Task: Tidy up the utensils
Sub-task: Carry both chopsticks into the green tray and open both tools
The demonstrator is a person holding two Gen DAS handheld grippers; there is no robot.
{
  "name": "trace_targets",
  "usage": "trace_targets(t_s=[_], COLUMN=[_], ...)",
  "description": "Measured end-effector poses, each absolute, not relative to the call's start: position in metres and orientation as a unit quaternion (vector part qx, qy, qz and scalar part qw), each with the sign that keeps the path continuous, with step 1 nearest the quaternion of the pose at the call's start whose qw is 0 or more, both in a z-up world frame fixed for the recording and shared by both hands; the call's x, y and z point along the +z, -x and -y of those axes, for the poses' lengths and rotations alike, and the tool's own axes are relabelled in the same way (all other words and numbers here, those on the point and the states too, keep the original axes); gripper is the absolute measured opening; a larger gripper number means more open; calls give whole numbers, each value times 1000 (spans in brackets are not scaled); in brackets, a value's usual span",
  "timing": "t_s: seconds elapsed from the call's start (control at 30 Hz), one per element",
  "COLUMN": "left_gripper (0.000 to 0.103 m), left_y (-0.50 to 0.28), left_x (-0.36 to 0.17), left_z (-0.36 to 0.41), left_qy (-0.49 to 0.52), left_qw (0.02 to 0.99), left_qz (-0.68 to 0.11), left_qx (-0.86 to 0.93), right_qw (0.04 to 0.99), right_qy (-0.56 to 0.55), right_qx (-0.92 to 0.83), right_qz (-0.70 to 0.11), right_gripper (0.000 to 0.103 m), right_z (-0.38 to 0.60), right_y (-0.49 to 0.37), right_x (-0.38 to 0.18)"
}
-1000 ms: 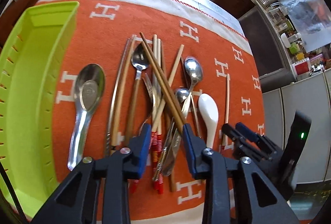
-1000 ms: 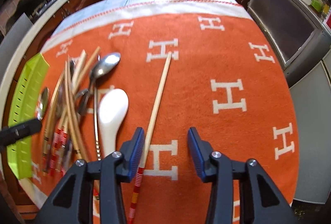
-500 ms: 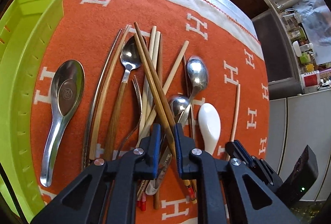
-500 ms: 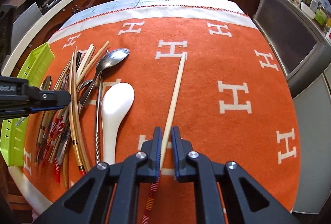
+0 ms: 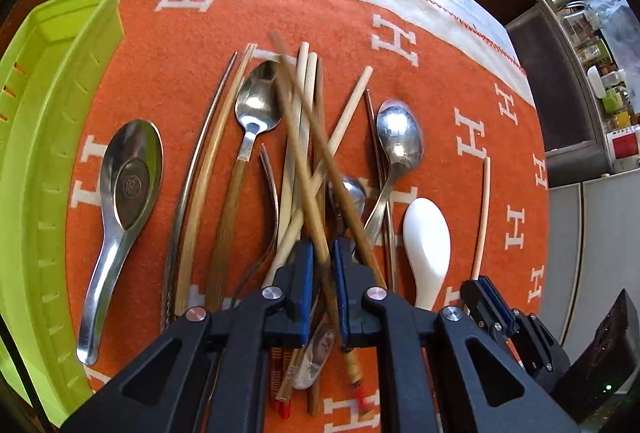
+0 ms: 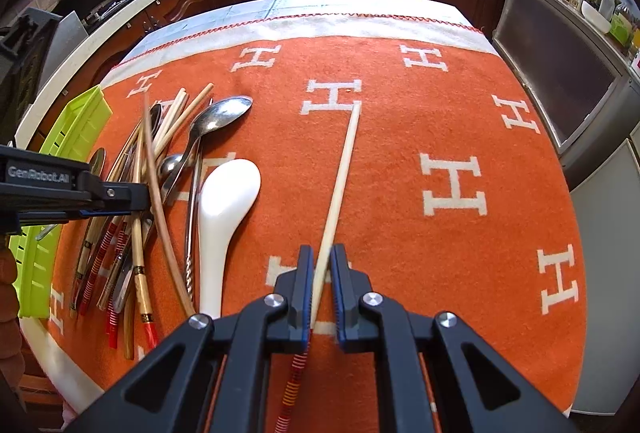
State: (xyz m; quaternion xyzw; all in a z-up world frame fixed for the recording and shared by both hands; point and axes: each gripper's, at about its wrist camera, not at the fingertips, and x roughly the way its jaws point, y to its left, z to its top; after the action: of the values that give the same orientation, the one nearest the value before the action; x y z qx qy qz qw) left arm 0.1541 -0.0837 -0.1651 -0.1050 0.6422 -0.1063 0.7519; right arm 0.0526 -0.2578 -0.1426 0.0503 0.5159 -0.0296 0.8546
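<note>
My left gripper (image 5: 321,287) clamped on dark brown chopstick (image 5: 304,169), pinched between blue pads, tip end angled up over utensil pile (image 5: 304,137) on orange H-pattern blanket (image 5: 168,81). My right gripper (image 6: 321,293) squeezed onto pale chopstick (image 6: 340,173) near its red-striped end, tip resting on blanket, well apart from pile. White ceramic spoon (image 6: 224,201) lying between that chopstick and pile. Lime green tray (image 5: 44,137) along left edge, steel soup spoon (image 5: 128,181) just beside it.

Green tray (image 5: 48,137) cut off at left edge, brown chopsticks (image 5: 304,137) motion-blurred, their count perhaps two.
</note>
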Motion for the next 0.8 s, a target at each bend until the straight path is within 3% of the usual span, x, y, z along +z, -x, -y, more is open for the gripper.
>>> trace_targets(t_s=[0.4, 0.63, 0.8], left_gripper=[4, 4, 4], left_y=[-130, -104, -92], left_x=[-109, -56, -37], left_z=[54, -11, -65], left_qy=[94, 74, 51], left_qw=[792, 846, 876], left_qz=[-588, -520, -479], left_qx=[-134, -93, -28], right_qw=[852, 833, 847], right_qy=[-55, -101, -112], right_qx=[-33, -17, 25], right_qz=[-519, -544, -520], right_gripper=[9, 6, 6], right_z=[259, 263, 235], right_y=[-54, -57, -52], right_x=[-142, -137, -99])
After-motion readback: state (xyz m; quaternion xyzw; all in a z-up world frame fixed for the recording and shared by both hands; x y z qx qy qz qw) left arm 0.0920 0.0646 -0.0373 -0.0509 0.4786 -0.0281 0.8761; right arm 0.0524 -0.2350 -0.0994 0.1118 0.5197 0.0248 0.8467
